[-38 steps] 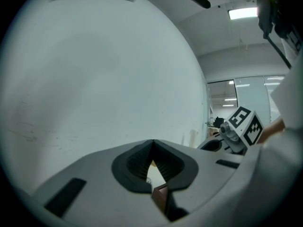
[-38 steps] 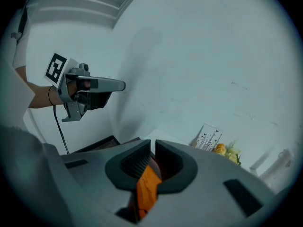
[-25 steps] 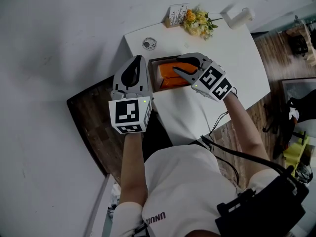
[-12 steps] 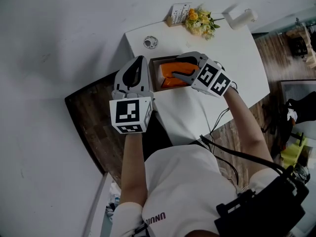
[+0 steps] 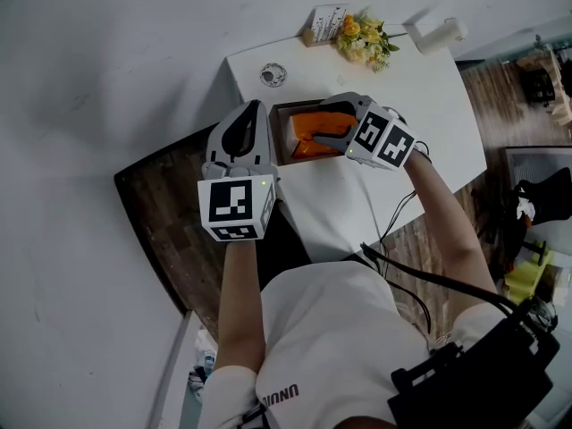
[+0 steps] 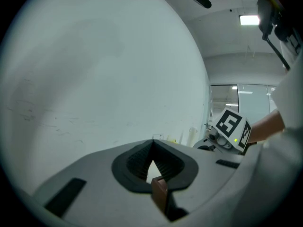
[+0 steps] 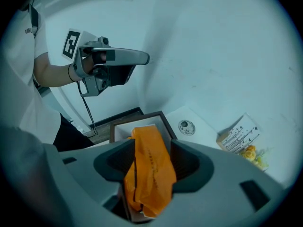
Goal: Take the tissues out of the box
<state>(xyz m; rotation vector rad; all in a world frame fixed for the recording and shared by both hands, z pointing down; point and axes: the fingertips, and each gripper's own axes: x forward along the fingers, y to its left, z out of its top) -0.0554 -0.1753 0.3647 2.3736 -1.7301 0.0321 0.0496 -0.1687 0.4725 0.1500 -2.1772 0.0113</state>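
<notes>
The right gripper (image 7: pixel 150 150) is poised directly over the open wooden box (image 7: pixel 142 118), and its jaws are spreading wide around the orange tissue packet (image 7: pixel 149 174). The packet is lying between the pads, with its long axis running along the jaws and its far end reaching down into the box. The left gripper (image 6: pixel 152 142) is hanging off the box's left side with jaws together and empty, so the right is sitting much nearer for any re-grip and lift.

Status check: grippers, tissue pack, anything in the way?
Left gripper jaws shut, beside the box. Right gripper jaws opening, orange tissue pack between them, its lower end in the box. Nothing blocking.
</notes>
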